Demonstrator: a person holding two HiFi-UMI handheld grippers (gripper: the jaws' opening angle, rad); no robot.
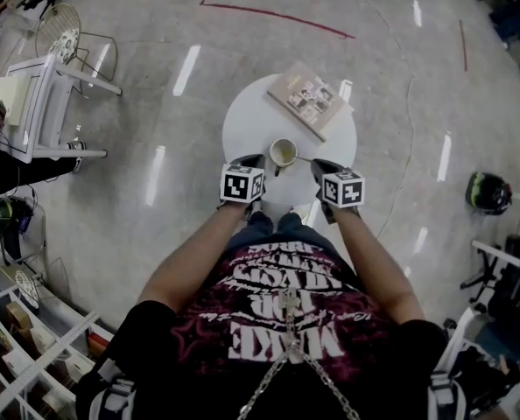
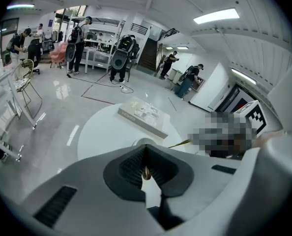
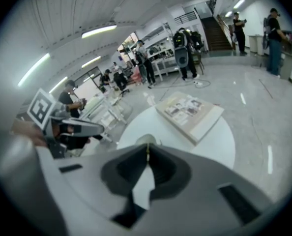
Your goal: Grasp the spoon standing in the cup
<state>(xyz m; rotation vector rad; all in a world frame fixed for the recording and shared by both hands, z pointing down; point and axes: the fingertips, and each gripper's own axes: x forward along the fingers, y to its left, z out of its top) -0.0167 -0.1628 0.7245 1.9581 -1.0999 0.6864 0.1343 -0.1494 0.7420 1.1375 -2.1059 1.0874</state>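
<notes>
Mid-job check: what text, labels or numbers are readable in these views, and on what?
"MAKE": upside down on the person's shirt; the other shirt lines are unreadable.
Book: cover and spine print too small to read.
Marker cubes: patterns only, no letters.

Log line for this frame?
phase: pre-grasp | left gripper: shut, empty | right gripper: shut, empty | spoon: in cup, ungrasped

Light: bright ceiling strips (image 2: 216, 15) | floor (image 1: 186, 68) glare | fisheye-warped, dark corners
</notes>
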